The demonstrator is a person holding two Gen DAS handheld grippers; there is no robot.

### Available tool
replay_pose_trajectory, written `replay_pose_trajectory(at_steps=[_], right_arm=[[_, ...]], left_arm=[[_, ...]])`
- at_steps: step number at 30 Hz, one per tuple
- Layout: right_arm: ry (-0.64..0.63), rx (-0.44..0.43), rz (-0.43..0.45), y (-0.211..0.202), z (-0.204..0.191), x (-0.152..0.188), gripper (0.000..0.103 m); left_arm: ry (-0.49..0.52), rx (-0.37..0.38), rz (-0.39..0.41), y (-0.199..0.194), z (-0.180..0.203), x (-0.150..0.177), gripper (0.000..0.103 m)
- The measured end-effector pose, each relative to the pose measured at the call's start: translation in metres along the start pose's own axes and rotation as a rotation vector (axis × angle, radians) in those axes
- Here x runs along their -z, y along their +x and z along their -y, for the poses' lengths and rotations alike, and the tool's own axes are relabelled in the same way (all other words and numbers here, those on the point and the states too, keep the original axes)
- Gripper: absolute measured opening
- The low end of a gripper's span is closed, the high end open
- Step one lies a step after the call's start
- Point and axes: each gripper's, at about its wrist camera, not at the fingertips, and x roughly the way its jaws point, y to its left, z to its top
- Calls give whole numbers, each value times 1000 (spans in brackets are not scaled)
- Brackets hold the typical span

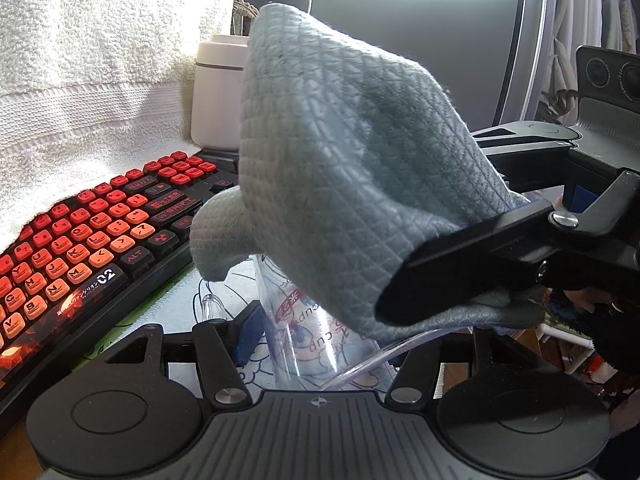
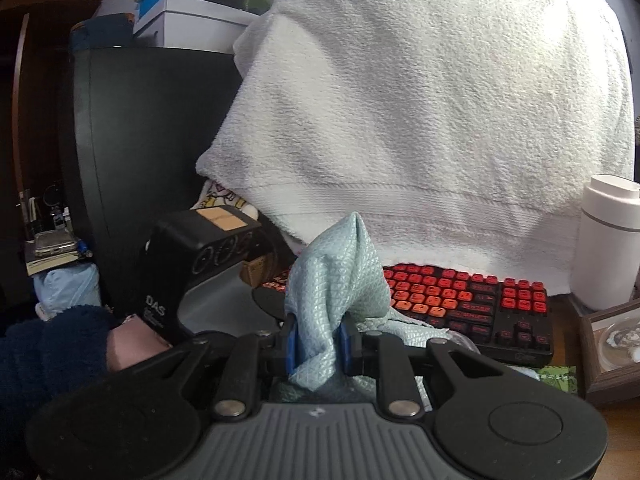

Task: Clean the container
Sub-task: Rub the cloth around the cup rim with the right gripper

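Note:
In the left wrist view, a clear plastic cup (image 1: 316, 336) with printed drawings sits between my left gripper's (image 1: 320, 336) fingers, its blue pad (image 1: 248, 336) against the cup's left side; the right finger is hidden by cloth. A light blue waffle-textured cloth (image 1: 344, 168) hangs over the cup's upper part. My right gripper (image 2: 318, 346) is shut on that cloth (image 2: 340, 280), blue pads pinching it; its black finger (image 1: 480, 256) reaches in from the right in the left wrist view. The cup is hidden under the cloth in the right wrist view.
A black keyboard with red-orange keys (image 1: 92, 240) (image 2: 472, 300) lies on the desk mat. A white towel (image 2: 420, 120) drapes behind it. A white canister (image 1: 220, 92) (image 2: 604, 240) stands at the keyboard's far end. A framed box (image 2: 612, 344) sits right.

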Motion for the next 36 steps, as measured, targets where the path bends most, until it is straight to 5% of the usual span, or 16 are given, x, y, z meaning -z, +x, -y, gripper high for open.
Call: replay_pose_trajectory(at_steps=[36], right_arm=[[-17,18,6,-5,-4,3,20]], left_arm=[[-2,-10,2,4,2,-1,58]])
